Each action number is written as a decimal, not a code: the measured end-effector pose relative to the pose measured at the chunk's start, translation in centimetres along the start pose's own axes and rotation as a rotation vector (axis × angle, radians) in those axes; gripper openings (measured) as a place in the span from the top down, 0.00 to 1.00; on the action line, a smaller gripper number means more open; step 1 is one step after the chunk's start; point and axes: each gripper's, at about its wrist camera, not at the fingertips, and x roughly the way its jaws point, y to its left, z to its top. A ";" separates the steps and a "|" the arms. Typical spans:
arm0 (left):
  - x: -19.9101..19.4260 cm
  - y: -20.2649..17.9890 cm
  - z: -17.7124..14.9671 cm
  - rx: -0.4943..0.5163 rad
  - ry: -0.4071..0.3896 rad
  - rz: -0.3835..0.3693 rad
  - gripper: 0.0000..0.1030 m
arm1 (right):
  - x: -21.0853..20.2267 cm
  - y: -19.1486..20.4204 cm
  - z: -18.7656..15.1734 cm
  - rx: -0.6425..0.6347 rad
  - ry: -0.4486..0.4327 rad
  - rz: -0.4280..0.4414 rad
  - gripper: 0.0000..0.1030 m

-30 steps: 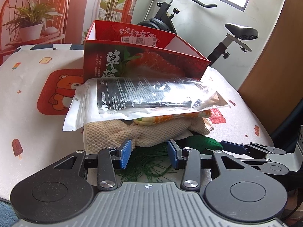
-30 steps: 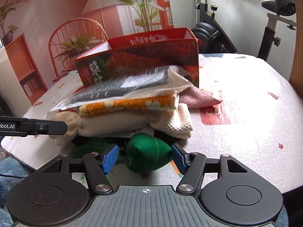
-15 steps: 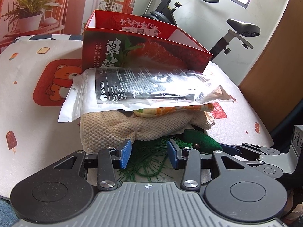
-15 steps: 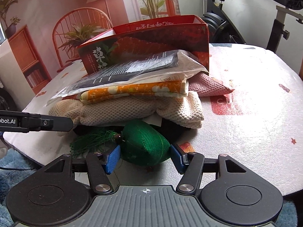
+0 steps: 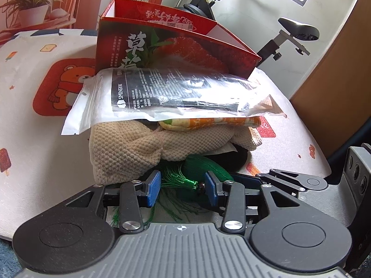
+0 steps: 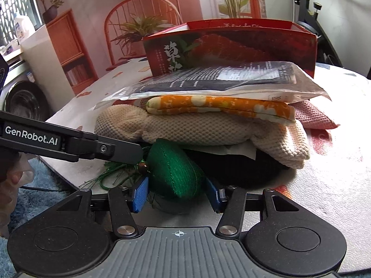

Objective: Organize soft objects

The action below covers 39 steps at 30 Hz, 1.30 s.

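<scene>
A green fabric pouch (image 6: 176, 173) with a green tassel (image 5: 178, 180) lies at the table's near edge, partly under a stack. The stack holds a cream knitted cloth (image 5: 129, 148), an orange patterned cloth (image 6: 220, 108), a clear plastic bag (image 5: 167, 95), a pink cloth (image 6: 317, 118) and something black (image 6: 243, 169) at the bottom. My right gripper (image 6: 177, 194) is open with its pads on either side of the pouch. My left gripper (image 5: 183, 187) is open around the tassel. The left gripper also shows in the right wrist view (image 6: 92, 148).
A red strawberry-print cardboard box (image 5: 171, 44) stands open behind the stack. The table (image 5: 30, 134) has a white cloth with bear and ice-lolly prints. An exercise bike (image 5: 285, 37) stands behind the table. A blue rug (image 6: 34, 194) lies below the table edge.
Both grippers have moved forward toward the stack. The right gripper's pads now flank the green pouch, and the left gripper's pads now flank the tassel.
</scene>
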 end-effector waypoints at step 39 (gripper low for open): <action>2.2 0.1 -0.2 -0.018 0.021 -0.127 0.57 | -0.1 -0.4 -0.9 0.006 0.028 0.002 0.55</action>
